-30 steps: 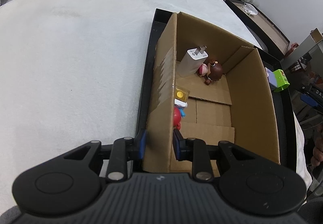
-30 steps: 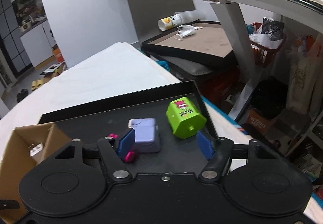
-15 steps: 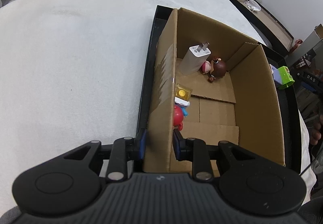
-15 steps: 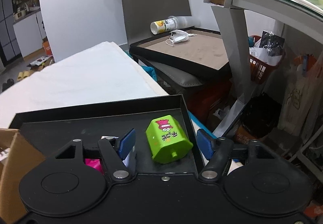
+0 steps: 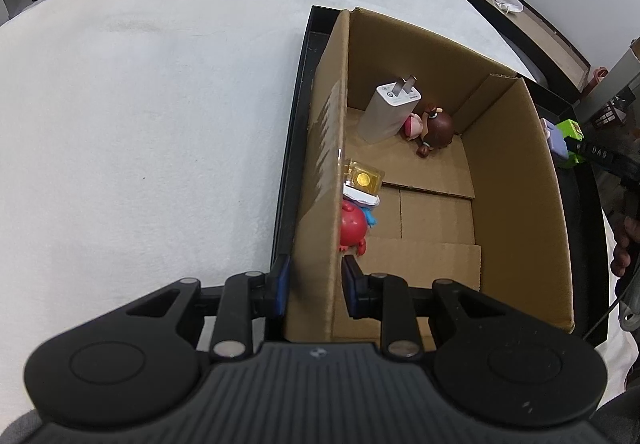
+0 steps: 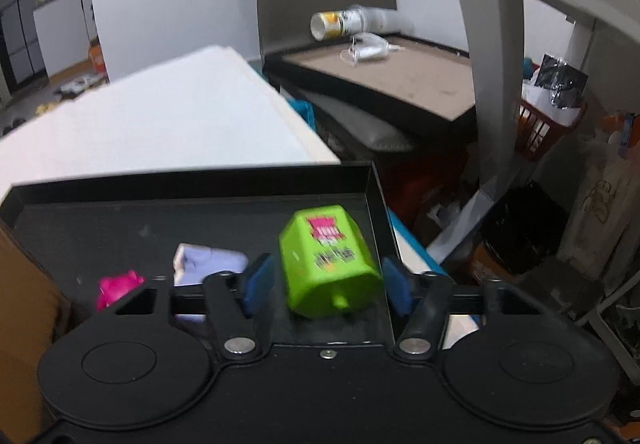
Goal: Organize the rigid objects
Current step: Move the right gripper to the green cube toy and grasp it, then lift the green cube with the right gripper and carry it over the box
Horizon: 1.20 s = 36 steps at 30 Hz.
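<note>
The right gripper (image 6: 326,284) has its jaws closing around the green block (image 6: 326,264), which sits between the two blue pads (image 6: 256,282); a thin gap shows on each side of the block, so the pads are not pressing on it, though the frame is blurred here; the block stands tilted on the floor of the black tray (image 6: 200,184), close to the tray's right wall and near its far right corner; to the left of the block, just past the left pad, lies a lilac block (image 6: 210,264), and further left a small pink toy (image 6: 116,286), both on the tray floor and partly hidden behind the gripper's body; beyond the tray's far wall spreads the white tabletop (image 6: 160,124). The left gripper (image 5: 314,282) is clenched on the near left wall of the cardboard box (image 5: 516,204), one pad outside the wall and one inside; within the box, a red toy (image 5: 352,224) lies just ahead of the inner pad against that same wall, with a clear yellow case (image 5: 362,178) beyond it; a white charger (image 5: 390,112) leans near the far corner, touching a brown-haired figurine (image 5: 434,128); the box stands in the black tray, and past its right wall the green block shows at the tray's edge, well apart from the left gripper.
</note>
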Motion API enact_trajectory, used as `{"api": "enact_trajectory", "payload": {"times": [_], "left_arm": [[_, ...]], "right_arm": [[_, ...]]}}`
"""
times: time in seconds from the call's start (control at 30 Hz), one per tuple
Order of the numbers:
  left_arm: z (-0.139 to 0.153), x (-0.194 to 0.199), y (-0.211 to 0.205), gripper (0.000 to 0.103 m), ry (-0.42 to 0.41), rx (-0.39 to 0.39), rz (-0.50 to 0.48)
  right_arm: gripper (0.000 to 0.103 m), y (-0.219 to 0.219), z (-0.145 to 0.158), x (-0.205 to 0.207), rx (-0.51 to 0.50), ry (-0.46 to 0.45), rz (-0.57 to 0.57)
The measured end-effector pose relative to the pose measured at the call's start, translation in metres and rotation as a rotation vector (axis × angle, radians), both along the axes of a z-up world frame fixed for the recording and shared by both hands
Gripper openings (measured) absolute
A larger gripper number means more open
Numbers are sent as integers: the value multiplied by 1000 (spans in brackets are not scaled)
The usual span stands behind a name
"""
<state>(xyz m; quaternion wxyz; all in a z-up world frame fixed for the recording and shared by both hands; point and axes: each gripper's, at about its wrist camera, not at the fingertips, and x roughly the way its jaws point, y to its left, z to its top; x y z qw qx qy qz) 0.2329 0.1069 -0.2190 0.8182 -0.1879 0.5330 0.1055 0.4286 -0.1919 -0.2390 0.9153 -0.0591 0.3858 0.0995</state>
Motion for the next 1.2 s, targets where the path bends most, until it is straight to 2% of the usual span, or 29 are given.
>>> {"api": "enact_trajectory", "payload": {"times": [0.5,1.2], "left_arm": [[0,-2,1,26,-7,-5,0],[8,-9,8,26,-38,-30,-10]], "right_arm": [[52,2,1,-17,-31,39,52],[52,26,4,-66,-242,109,155]]}}
